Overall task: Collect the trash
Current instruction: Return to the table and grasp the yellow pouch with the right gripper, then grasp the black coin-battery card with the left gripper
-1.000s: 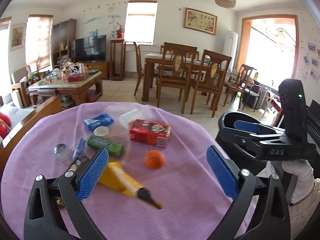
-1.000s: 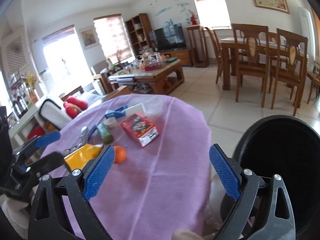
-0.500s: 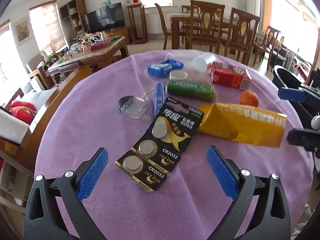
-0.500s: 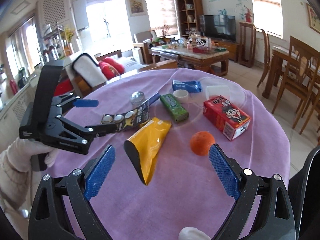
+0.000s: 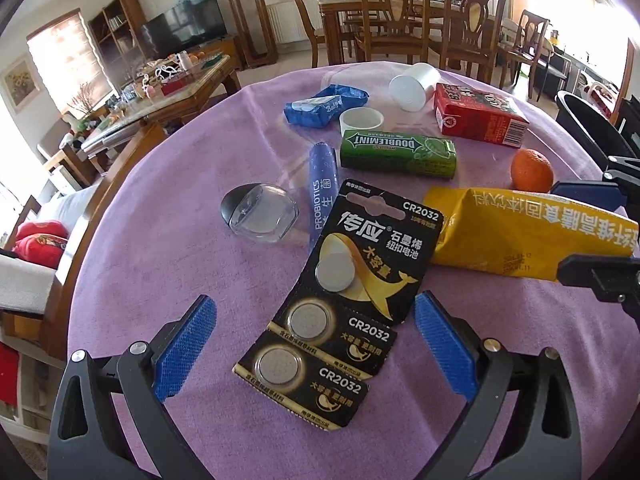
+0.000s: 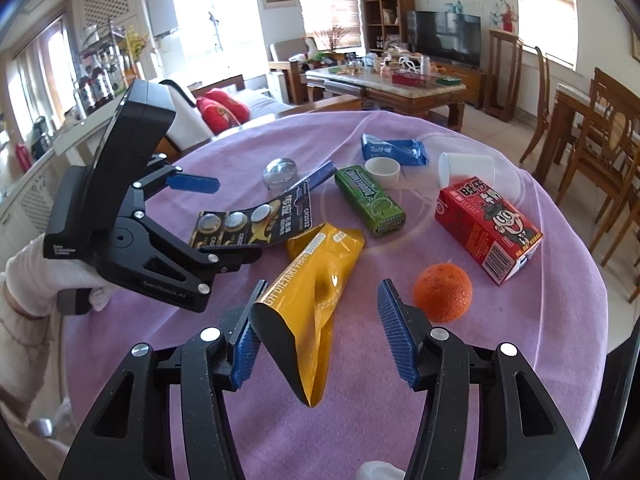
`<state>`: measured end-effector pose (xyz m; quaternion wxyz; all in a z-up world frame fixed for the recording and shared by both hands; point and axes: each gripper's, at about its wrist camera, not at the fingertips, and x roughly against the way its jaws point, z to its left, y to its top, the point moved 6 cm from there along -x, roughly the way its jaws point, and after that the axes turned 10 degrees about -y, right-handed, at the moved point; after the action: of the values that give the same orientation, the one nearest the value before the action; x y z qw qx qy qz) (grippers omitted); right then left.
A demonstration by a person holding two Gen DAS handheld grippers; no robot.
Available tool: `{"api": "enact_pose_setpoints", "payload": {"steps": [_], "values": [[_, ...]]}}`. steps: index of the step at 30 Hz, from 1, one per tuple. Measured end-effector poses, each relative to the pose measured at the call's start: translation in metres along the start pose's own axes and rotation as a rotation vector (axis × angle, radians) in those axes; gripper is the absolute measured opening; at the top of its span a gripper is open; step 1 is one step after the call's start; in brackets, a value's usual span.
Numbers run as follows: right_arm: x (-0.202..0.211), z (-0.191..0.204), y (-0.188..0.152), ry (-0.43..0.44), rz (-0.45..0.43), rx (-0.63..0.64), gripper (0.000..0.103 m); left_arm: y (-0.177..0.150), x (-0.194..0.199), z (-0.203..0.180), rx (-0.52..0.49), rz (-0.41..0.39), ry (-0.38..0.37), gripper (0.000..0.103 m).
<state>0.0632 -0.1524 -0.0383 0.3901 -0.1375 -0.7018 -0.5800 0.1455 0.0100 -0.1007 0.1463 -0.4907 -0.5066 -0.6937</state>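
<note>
**Right wrist view: both tongs down over the litter on the purple cloth**

Right wrist camera has the right gripper [image 6: 318,322] tilted down over the yellow pouch [image 6: 320,276], jaws half apart and just closing in. The pouch's dark end sits between the blue pads; the left pad looks to be against it, the right pad is clear, so no grip yet. At two o'clock from that gripper, just beside its right finger, lies the orange [image 6: 442,292]. Further out at two o'clock is the red carton [image 6: 486,226]; at twelve o'clock, the green gum pack [image 6: 370,200].

Over at ten o'clock the left gripper [image 6: 218,224] comes in from the side, held by a white-gloved hand [image 6: 48,276], its fingers either side of the battery card [image 6: 256,222].

Left wrist camera now: left gripper [image 5: 316,350] wide apart, nothing pinched. The battery card [image 5: 344,316] lies flat on the purple tablecloth [image 5: 160,272] between the blue pads, touching neither. From that card, the clear round piece [image 5: 260,214] is at ten o'clock, the blue stick sachet [image 5: 322,186] at twelve, partly under the card's top edge. The yellow pouch [image 5: 520,236] lies at two o'clock, with the right gripper's fingers either side of its far end. Blue wipes packet [image 5: 324,106], white ring [image 5: 361,120] and tipped paper cup [image 5: 414,86] sit at the far edge, well apart from both tongs.
</note>
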Motion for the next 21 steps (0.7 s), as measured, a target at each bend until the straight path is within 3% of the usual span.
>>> {"api": "enact_pose_setpoints", "payload": {"steps": [4,6,8,9,10,11,15,17,21], "values": [[-0.003,-0.002,0.001,0.000,0.003,-0.009,0.030,0.004,-0.004,0.001,0.014,0.000,-0.047,0.098],[-0.003,-0.005,0.002,-0.005,0.003,-0.017,0.012,0.005,-0.007,-0.001,0.023,-0.002,-0.103,0.097],[-0.002,-0.009,0.002,-0.014,0.002,-0.023,0.009,0.006,-0.007,-0.002,0.027,-0.004,-0.132,0.095],[-0.001,-0.010,0.001,-0.016,0.002,-0.025,0.005,0.007,-0.006,-0.004,0.018,-0.009,-0.138,0.088],[0.001,-0.011,0.000,-0.020,-0.001,-0.028,0.005,0.008,-0.003,-0.007,0.007,-0.020,-0.140,0.072],[0.003,-0.014,0.000,-0.023,-0.005,-0.031,0.005,0.009,-0.001,-0.008,0.002,-0.026,-0.136,0.065],[0.015,-0.021,0.001,-0.018,-0.029,-0.051,0.004,0.009,0.001,-0.007,0.018,-0.035,-0.124,0.058],[0.022,-0.025,0.001,-0.018,-0.046,-0.062,0.004,0.011,0.005,-0.008,0.020,-0.049,-0.122,0.049],[0.037,-0.030,0.002,-0.019,-0.072,-0.077,0.004,0.011,0.007,-0.006,0.057,-0.064,-0.121,0.046]]}}
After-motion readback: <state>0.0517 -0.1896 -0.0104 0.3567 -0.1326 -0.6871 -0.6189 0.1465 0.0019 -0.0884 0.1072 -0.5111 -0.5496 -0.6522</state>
